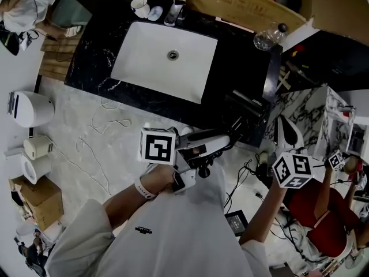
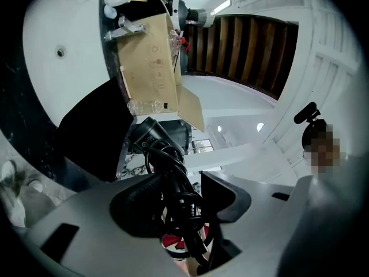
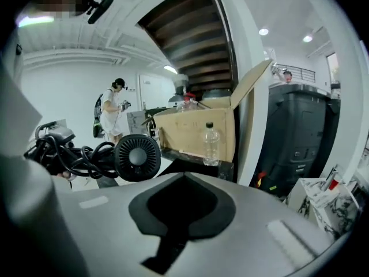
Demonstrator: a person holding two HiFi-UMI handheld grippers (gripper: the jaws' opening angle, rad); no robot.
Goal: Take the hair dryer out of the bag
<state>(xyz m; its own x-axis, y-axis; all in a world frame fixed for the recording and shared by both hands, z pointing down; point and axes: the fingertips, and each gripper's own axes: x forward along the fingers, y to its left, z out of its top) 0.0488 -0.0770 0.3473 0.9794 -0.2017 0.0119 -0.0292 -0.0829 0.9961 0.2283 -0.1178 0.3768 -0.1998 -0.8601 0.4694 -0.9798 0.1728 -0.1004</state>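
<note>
The left hand (image 1: 164,179) is held in front of the body, with the forearm coming from the lower left. Its tool (image 2: 184,198) points level toward the black desk (image 1: 95,65). This tool is clenched on the hair dryer (image 2: 151,136): both pads press the handle, around which the black cord (image 2: 179,180) is wound. The dryer is in the air, out of the bag (image 1: 334,111), with its barrel toward the edge of the desk. The right arm reaches out to the person's right side. The right tool (image 3: 184,180) is tilted a little down, closed completely, and it holds nothing. The white marbled bag stands near it, well apart from the dryer. On the desk are 1 white sink (image 1: 190,68), 1 cardboard box (image 3: 196,128) and 1 plastic bottle (image 3: 211,143). Loose cables (image 1: 253,171) lie on the floor between the 2 tools.
</note>
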